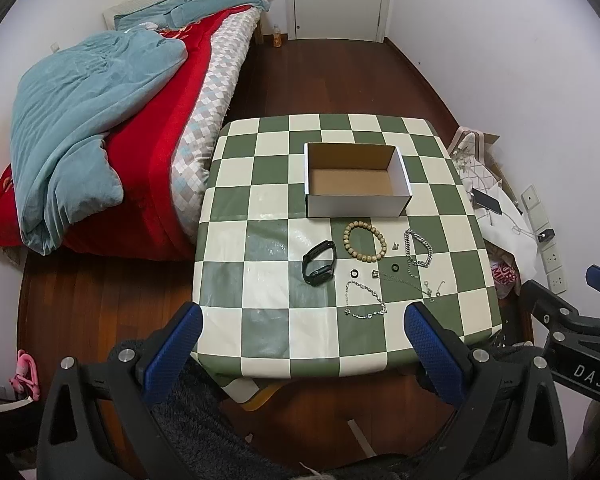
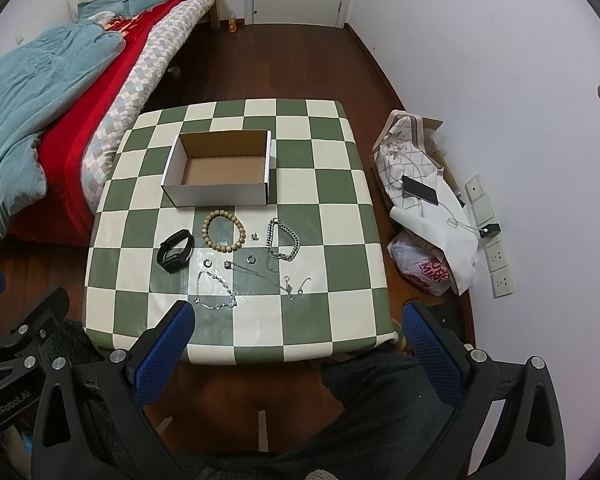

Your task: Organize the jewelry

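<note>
An empty white cardboard box [image 1: 356, 178] [image 2: 220, 172] stands on the green-and-cream checkered table [image 1: 260, 280] [image 2: 332, 280]. In front of it lie a black smartwatch [image 1: 319, 263] [image 2: 175, 256], a wooden bead bracelet [image 1: 364, 241] [image 2: 223, 231], a thick silver chain [image 1: 418, 248] [image 2: 284, 240], thin silver chains [image 1: 364, 300] [image 2: 216, 290], two small rings [image 1: 354, 273] [image 2: 252, 259] and small earrings [image 1: 394, 246]. My left gripper [image 1: 302, 326] is open and empty above the table's near edge. My right gripper [image 2: 298, 324] is open and empty too.
A bed [image 1: 100, 120] with a teal blanket and red cover stands left of the table. Bags, a phone [image 2: 420, 191] and wall sockets [image 2: 500, 256] are on the right by the wall. A door [image 1: 340, 0] is at the back. The floor is dark wood.
</note>
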Demonstrator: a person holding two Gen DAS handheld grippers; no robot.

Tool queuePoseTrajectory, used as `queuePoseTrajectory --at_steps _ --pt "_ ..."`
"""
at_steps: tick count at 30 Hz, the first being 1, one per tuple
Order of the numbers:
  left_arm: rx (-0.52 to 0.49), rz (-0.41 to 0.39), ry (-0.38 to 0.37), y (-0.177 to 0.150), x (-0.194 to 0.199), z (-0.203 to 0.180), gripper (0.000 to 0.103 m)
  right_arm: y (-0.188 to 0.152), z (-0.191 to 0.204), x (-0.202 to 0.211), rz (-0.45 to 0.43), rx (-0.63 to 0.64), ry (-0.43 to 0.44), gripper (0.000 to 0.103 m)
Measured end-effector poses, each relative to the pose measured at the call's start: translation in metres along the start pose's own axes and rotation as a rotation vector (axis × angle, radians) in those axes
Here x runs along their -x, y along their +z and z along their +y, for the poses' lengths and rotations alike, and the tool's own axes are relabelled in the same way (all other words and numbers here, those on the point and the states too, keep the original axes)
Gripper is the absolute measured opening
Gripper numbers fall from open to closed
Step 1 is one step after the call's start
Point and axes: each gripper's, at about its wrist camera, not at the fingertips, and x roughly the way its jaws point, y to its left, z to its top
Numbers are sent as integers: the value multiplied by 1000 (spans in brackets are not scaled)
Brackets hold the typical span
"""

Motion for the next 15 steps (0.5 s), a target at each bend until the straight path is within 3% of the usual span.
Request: queuePoseTrajectory --at_steps 15 --pt "1 -7 -2 1 2 -2 103 2 0 2 -6 6 4 103"
